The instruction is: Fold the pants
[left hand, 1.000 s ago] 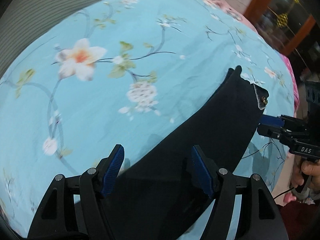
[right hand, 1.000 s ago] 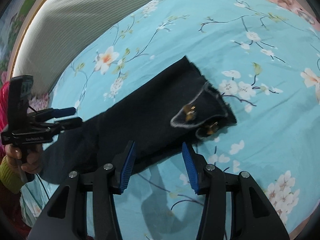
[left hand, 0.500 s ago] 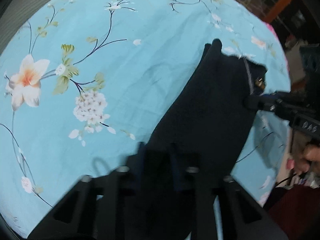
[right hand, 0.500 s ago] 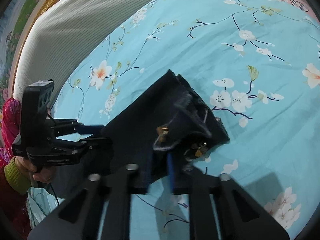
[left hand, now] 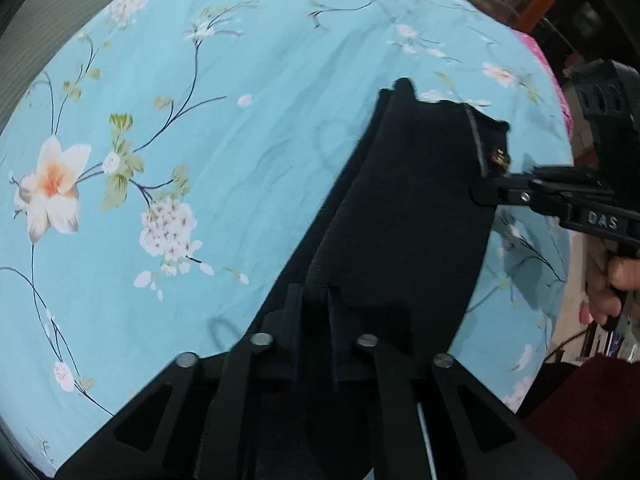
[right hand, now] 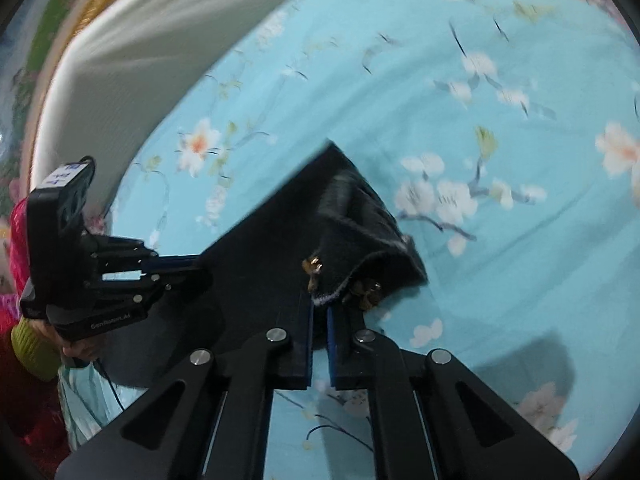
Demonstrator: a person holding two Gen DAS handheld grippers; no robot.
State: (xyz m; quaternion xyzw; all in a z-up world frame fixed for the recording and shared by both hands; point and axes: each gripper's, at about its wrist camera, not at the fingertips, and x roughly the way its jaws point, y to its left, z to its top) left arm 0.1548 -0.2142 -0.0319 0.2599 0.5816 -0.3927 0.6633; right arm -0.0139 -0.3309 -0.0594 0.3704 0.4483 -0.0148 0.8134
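Black pants (left hand: 408, 216) lie in a long strip on a blue floral bedsheet (left hand: 240, 140). My left gripper (left hand: 314, 300) is shut on a pinched fold of the pants at the near end. My right gripper (right hand: 319, 308) is shut on the pants' waist edge, beside the gold buttons (right hand: 314, 266). The pants (right hand: 272, 248) stretch between both grippers, and the waist end is lifted a little off the sheet. Each gripper shows in the other's view: the right one (left hand: 484, 194) at the waist, the left one (right hand: 188, 262) at the leg end.
A white ribbed headboard or pillow edge (right hand: 160, 40) borders the sheet at the far side. The bed's edge (left hand: 560, 120) with pink cloth runs past the waist end, with dark wooden furniture (left hand: 540, 0) beyond. The person's hands (left hand: 612, 284) hold the grips.
Both grippers went from open above the pants to shut on the cloth. The waist end has since lifted and bunched toward the right gripper.
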